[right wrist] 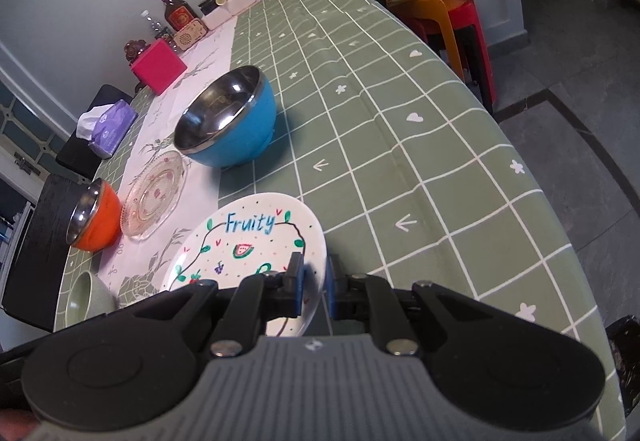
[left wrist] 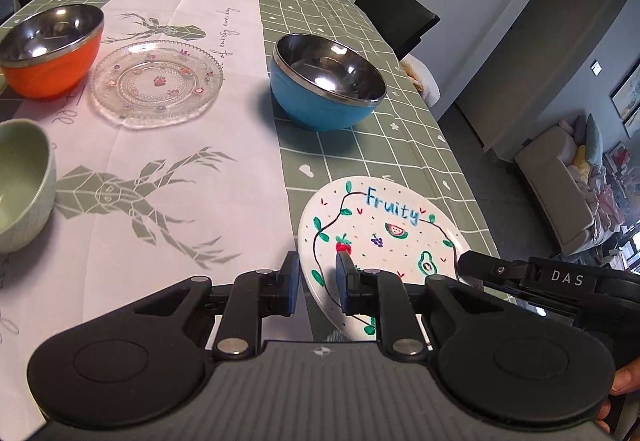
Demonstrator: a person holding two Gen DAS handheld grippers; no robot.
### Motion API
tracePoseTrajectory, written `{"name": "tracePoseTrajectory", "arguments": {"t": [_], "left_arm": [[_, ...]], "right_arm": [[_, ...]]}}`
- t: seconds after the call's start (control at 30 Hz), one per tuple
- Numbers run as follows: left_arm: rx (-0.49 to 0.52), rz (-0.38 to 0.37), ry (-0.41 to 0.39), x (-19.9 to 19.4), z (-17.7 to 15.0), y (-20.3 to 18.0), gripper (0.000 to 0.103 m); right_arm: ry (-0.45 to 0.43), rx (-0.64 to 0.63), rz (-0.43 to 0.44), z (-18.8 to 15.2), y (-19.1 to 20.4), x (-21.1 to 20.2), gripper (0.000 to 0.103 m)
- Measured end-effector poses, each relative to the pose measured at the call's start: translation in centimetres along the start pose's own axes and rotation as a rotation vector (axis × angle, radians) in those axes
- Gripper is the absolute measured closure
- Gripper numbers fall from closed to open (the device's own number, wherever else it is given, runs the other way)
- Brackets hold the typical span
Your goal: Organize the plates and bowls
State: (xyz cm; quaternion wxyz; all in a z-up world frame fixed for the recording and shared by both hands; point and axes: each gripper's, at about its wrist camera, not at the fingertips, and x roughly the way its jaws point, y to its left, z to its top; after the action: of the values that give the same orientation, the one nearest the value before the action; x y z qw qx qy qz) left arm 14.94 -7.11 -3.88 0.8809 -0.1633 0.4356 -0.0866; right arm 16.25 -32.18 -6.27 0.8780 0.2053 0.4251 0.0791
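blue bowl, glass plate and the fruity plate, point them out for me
blue bowl (left wrist: 320, 109), left wrist view, outer blue wall.
glass plate (left wrist: 158, 83), left wrist view, centre of its clear base.
Fruity plate (right wrist: 256, 237), right wrist view, painted upper face.

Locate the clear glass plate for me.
The glass plate sits on the white table runner, just right of the orange bowl and left of the blue bowl in the left wrist view.
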Motion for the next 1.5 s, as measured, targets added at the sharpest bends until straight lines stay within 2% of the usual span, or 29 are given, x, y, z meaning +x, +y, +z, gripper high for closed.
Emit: {"name": "tracePoseTrajectory", "arguments": {"t": [0.27,0.53,0.73,1.1,1.5], "left_arm": [[-0.023,-0.035,0.01,-1.5,-2.9,-0.1,0.082],[-0.016,-0.061,0.041,-2.7,-5.6,-0.6,0.082],[-0.028,-0.068,0.063,-2.9,-6.8,-0.2,0.082],[-0.036,-0.082,0.091,-2.5,-8.1,0.0,0.082],[-0.013,-0.099,0.101,-2.2,-8.0,0.1,0.082]], "right_arm": [[-0.055,-0.043,-0.011,-2.9,-0.2,-3.0,0.094],[-0.055,-0.028,-0.022,-5.9,-1.5,-4.6,0.094],[-0.018,-0.039,-0.045,-7.6,-1.8,-4.3,0.093],[-0.004,-0.112,-0.11,-8.3,-1.2,-3.9,0.092],[-0.005,-0.139,-0.128,-8.5,-1.1,-3.8,0.09]]}}
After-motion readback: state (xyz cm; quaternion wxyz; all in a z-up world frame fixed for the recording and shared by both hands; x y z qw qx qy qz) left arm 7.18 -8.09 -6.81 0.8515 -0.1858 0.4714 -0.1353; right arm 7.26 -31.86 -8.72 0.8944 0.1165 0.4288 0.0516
